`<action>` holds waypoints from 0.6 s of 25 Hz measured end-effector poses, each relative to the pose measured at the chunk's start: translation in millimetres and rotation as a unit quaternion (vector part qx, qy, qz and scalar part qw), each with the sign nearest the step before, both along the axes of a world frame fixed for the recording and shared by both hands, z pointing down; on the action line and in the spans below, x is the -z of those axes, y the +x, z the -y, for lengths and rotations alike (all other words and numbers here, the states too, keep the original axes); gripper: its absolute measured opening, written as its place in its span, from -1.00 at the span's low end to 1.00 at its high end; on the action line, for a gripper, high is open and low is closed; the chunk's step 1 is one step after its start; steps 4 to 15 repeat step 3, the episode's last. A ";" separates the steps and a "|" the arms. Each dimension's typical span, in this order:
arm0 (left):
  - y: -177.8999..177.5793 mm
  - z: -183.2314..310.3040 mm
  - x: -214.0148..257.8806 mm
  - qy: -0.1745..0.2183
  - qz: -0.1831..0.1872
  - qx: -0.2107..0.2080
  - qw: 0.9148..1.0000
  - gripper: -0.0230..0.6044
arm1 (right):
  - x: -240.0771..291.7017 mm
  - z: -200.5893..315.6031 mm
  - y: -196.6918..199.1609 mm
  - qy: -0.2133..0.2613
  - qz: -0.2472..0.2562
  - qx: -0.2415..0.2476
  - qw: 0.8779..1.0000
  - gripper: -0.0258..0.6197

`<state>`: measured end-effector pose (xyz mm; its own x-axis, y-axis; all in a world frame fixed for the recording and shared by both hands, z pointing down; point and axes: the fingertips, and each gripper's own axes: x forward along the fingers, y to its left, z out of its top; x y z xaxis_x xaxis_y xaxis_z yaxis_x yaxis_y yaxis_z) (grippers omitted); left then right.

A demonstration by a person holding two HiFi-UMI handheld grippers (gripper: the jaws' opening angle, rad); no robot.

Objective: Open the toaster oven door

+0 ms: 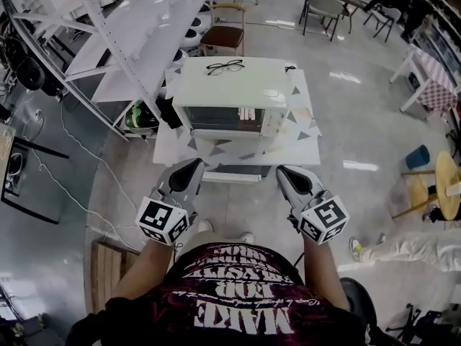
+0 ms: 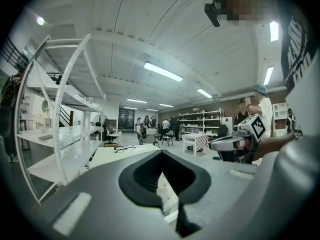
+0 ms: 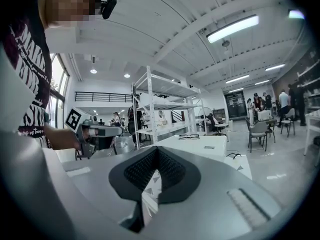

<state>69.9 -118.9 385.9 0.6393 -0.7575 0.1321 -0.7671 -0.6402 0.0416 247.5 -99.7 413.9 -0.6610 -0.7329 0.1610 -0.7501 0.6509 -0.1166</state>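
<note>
Hovering L gripper (image 1: 195, 164) & R gripper (image 1: 282, 170), both clenched empty, near toaster oven (image 1: 234, 85), door (image 1: 223, 119) closed

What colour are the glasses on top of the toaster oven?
Black. The glasses lie on the white toaster oven, clearest in the head view.

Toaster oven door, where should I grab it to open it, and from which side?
Grip the pale strip along the door's top edge, mid-width, coming from the front, the side facing you. The door stands closed and upright left of the control panel, so it probably swings down toward you. The left hand-held gripper and the right hand-held gripper are shut; open one first.
</note>
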 end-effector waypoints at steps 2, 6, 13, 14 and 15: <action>-0.7 3.4 4.6 0.006 0.004 0.005 1.000 -0.91 | 0.9 2.4 -0.1 0.002 0.004 0.002 1.000 -0.84; -0.9 5.1 6.7 0.008 0.006 0.006 1.000 -0.91 | 1.6 3.6 -0.1 0.004 0.006 0.004 1.000 -0.84; -0.9 5.1 6.7 0.008 0.006 0.006 1.000 -0.91 | 1.6 3.6 -0.1 0.004 0.006 0.004 1.000 -0.84; -0.9 5.1 6.7 0.008 0.006 0.006 1.000 -0.91 | 1.6 3.6 -0.1 0.004 0.006 0.004 1.000 -0.84; -0.9 5.1 6.7 0.008 0.006 0.006 1.000 -0.91 | 1.6 3.6 -0.1 0.004 0.006 0.004 1.000 -0.84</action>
